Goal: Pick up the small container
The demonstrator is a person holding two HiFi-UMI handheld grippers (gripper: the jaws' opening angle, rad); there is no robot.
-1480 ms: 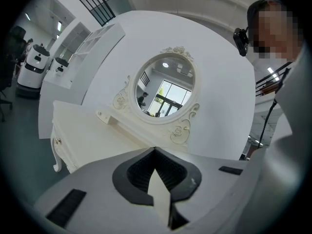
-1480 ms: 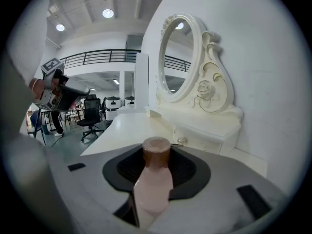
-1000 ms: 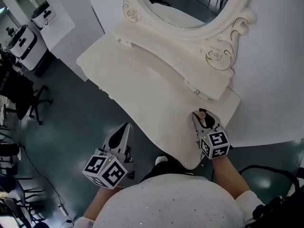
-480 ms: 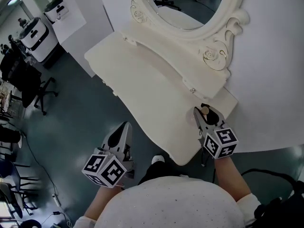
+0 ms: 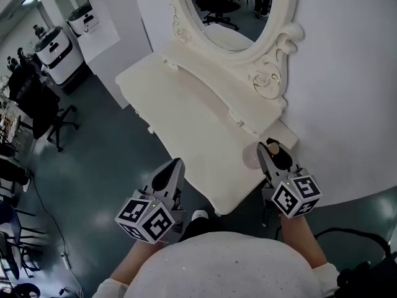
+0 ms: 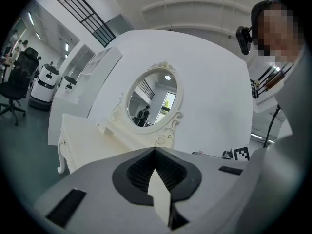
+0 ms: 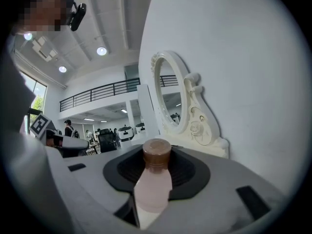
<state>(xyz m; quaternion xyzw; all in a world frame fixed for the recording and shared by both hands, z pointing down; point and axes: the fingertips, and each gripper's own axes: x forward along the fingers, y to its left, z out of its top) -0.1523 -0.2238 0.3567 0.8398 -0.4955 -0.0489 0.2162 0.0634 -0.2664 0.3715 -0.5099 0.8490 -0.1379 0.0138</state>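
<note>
A small pale pink bottle (image 7: 153,184) with a brown cap (image 5: 272,148) is the container. My right gripper (image 5: 273,156) is shut on it and holds it upright over the near right corner of the cream dressing table (image 5: 186,98). In the right gripper view the bottle stands between the dark pads, cap at the top. Off the table's front edge, above the dark floor, my left gripper (image 5: 171,174) is shut with nothing in it. In the left gripper view its jaws meet at the tips.
An oval mirror (image 5: 232,8) in an ornate cream frame stands at the table's back, against a white wall (image 5: 347,104). Black office chairs (image 5: 43,107) and a white machine (image 5: 59,51) stand on the floor (image 5: 105,160) at left.
The head view has swung, so the table now sits higher and further left. The right gripper keeps its hold on the bottle near the table's corner. The left gripper has shifted slightly right.
</note>
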